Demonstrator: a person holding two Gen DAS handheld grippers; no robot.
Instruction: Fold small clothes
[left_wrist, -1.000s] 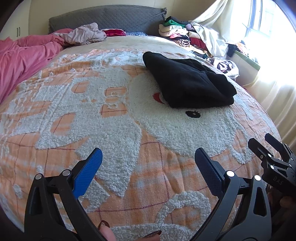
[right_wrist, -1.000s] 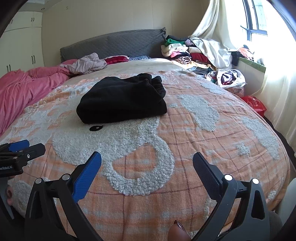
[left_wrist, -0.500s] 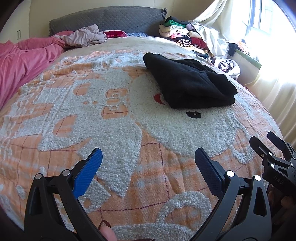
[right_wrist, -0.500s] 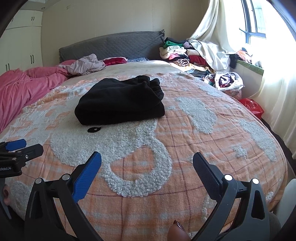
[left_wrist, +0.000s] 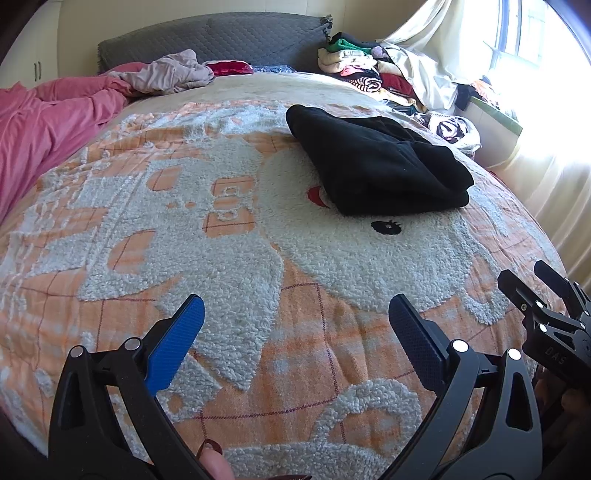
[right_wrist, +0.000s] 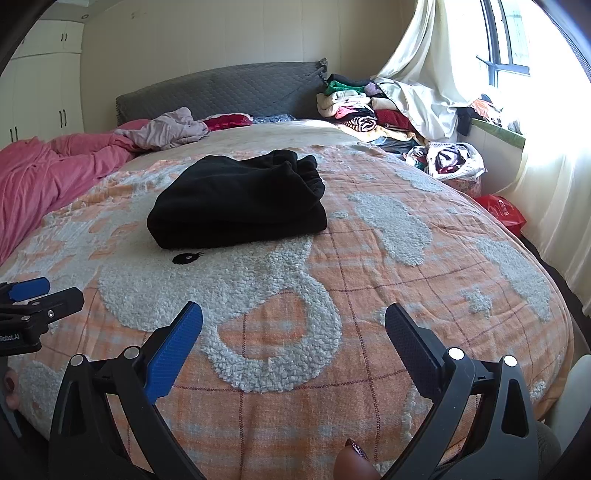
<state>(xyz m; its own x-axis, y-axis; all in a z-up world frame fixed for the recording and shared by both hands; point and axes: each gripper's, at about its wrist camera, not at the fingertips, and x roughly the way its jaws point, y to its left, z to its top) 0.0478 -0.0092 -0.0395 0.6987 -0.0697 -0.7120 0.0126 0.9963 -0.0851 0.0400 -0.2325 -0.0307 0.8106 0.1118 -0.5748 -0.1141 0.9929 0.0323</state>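
Observation:
A black garment (left_wrist: 376, 170) lies folded into a thick rectangle on the orange-and-white fleece blanket (left_wrist: 236, 258), far ahead of both grippers; it appears again in the right wrist view (right_wrist: 240, 203). My left gripper (left_wrist: 295, 314) hovers open over the blanket's near part with nothing between its fingers. The right gripper (right_wrist: 293, 321) is open too and holds nothing. In the left wrist view the right gripper (left_wrist: 535, 284) shows at the right edge; in the right wrist view the left gripper (right_wrist: 40, 295) shows at the left edge.
A pink duvet (right_wrist: 44, 173) and a crumpled pale garment (right_wrist: 166, 129) lie at the bed's far left. A pile of mixed clothes (right_wrist: 354, 107) sits by the grey headboard (right_wrist: 221, 88). A bag of clothes (right_wrist: 454, 162) and a red bag (right_wrist: 502, 214) stand by the curtain.
Both grippers have drifted slightly back and up from the bed, so the folded black garment looks a little farther off. Both stayed open.

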